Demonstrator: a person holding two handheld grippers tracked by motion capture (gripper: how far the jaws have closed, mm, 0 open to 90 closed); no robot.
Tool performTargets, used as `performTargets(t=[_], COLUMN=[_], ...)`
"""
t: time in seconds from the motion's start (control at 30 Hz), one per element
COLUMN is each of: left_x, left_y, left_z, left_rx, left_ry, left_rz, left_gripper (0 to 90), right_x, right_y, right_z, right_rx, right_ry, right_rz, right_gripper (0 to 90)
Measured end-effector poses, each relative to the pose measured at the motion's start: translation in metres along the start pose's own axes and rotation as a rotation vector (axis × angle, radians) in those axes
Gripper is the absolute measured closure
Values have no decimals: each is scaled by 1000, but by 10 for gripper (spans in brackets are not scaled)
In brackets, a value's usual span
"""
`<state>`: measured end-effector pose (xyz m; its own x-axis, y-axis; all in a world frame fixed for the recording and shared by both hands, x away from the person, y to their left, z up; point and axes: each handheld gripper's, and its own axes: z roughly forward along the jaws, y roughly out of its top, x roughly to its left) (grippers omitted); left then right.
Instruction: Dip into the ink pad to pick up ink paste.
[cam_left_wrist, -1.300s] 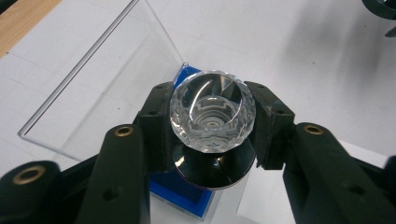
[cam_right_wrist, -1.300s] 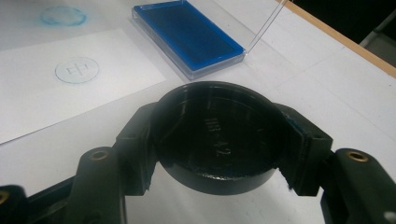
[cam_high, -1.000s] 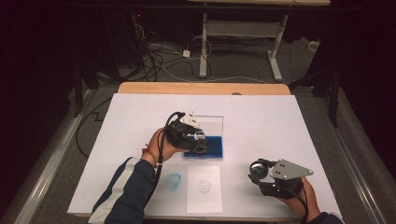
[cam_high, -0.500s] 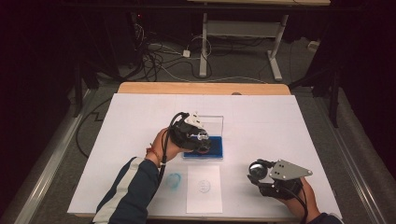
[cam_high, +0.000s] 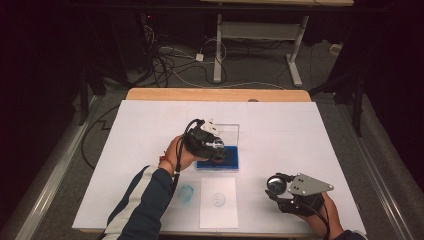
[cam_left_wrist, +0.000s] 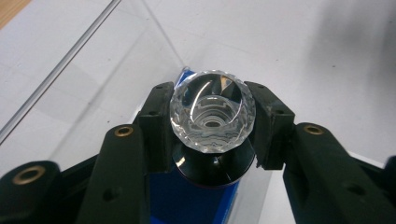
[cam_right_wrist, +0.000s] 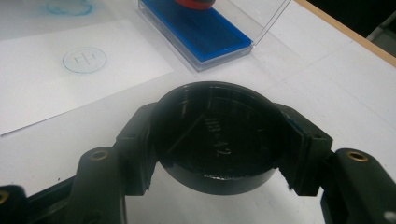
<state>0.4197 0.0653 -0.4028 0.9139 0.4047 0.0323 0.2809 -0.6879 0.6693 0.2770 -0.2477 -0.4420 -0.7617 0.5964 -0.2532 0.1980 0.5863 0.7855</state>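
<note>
Hands come up from the near edge of the bench (cam_high: 150, 120), one on each side.

The left gripper (cam_high: 212, 147) sits near the middle of the bench. The left hand (cam_high: 176, 154) holds it from the left side, and the arm in the dark sleeve with a white stripe (cam_high: 145, 200) slants up from the near edge. Its jaws are closed tight on a stamp (cam_left_wrist: 212, 116) with a clear, shiny knob on top. The pads press on both sides of the knob. The stamp's dark bottom part sits over the blue ink pad (cam_high: 227, 160). The ink pad lies in a clear box (cam_high: 232, 131) with its lid standing up behind it.

The right gripper (cam_high: 280, 187) is near the right corner at the near edge. The right hand (cam_high: 325, 215) holds it low, just above the bench. Its jaws are closed on a round black cap (cam_right_wrist: 217, 135), one pad on each side. The cap is held a little above the white bench.

Between the two hands, by the near edge, lies a white sheet of paper (cam_high: 219, 202). It has a round blue stamp mark (cam_high: 219, 200) on it. Just left of the paper, a blue smudge (cam_high: 186, 193) is on the bench itself.
</note>
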Motion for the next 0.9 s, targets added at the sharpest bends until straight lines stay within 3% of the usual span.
performTargets(t=[0.33,0.53,0.73,0.77,0.8,0.9], left_x=[-1,0,2,1,0,0], left_y=[-3,-7,-11,-11,-11,-11], left_z=[13,17,21,23,24,25], left_rx=[3,11,6,11,29,15], left_ry=[-16,17,-7,-3,31,25], left_rz=[-1,-9,-19,-14,0,-2], left_gripper=[540,540,540,540,540,540], right_x=[2,2,1,1,1,2], right_y=[0,-1,-2,-2,-2,-2], right_z=[-2,-3,-4,-4,-4,-5], right_rx=[0,0,1,1,1,2], right_ry=[-2,-3,-2,-3,-4,-3], right_rz=[-3,-7,2,0,1,-2], right_gripper=[379,379,379,379,379,379])
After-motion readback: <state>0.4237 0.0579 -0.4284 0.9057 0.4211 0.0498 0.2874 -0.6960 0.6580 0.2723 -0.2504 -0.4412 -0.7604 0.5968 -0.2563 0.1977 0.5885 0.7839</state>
